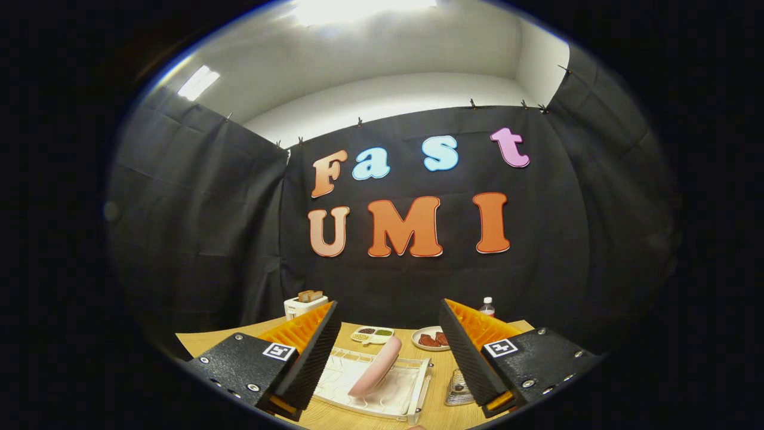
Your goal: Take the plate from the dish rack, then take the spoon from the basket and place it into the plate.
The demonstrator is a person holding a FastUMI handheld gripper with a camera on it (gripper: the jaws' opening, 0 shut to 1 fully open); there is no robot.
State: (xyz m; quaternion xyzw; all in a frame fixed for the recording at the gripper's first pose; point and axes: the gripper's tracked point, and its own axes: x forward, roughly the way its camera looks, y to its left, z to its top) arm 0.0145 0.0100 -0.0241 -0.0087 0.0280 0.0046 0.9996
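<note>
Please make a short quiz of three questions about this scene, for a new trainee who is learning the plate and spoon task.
1. True or false: the pink plate leans on its edge in the white dish rack.
2. The claw is: A) shut on the plate; B) open, with the plate ahead between its fingers; C) shut on a spoon.
3. Fill in: beyond the rack, a white ____ with bread slices stands on the wooden table.

Key: 1 true. 2 B. 3 toaster.
</note>
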